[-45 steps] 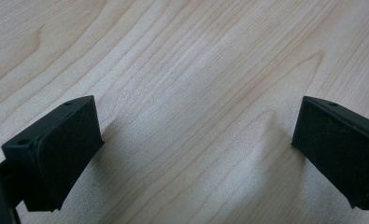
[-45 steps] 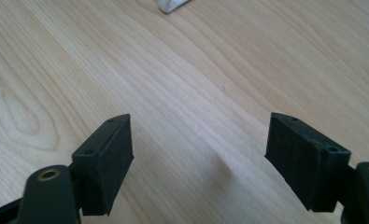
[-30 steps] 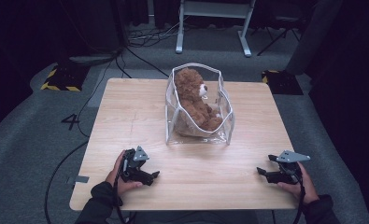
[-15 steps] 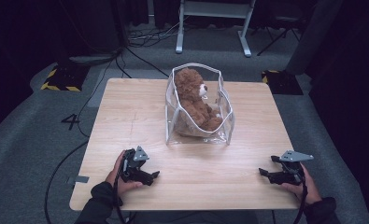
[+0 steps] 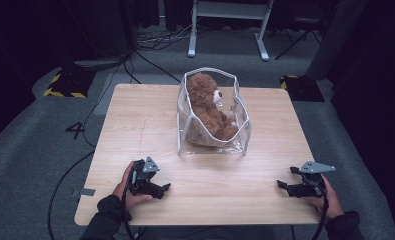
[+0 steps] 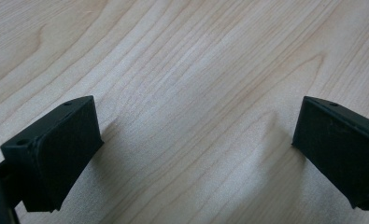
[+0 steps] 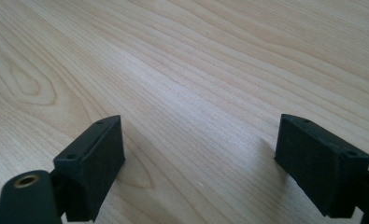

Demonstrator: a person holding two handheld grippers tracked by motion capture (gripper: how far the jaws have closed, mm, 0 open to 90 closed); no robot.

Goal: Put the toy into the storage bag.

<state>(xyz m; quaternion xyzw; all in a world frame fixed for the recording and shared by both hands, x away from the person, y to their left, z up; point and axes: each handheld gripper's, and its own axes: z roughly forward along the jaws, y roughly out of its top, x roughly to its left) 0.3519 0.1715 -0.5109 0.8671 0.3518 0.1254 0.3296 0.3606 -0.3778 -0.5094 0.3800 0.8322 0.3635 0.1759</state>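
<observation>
Two claws are resting low at the near edge of the counter (image 5: 135, 115), and the clear bag (image 5: 212, 112) is the landmark between and beyond them. The left claw (image 5: 166, 188) is lying near-left of the bag; the right claw (image 5: 281, 186) is lying near-right of it. Both are well apart from the bag, the left looking slightly nearer. In the left gripper view the left claw (image 6: 194, 154) is standing wide open over bare wood grain, holding nothing. The right claw (image 7: 198, 163) is also gaping wide and empty, its jaws having just been opening, with nothing between them.

Inside the bag a brown teddy bear (image 5: 210, 112) is sitting, head toward the far side, feet toward the near side, so its long axis is running away from the person. The bear looks soft and shaggy. The bag is a floppy transparent plastic tub with pale piping, its mouth sagging open upward. The counter is smooth pale wood.
</observation>
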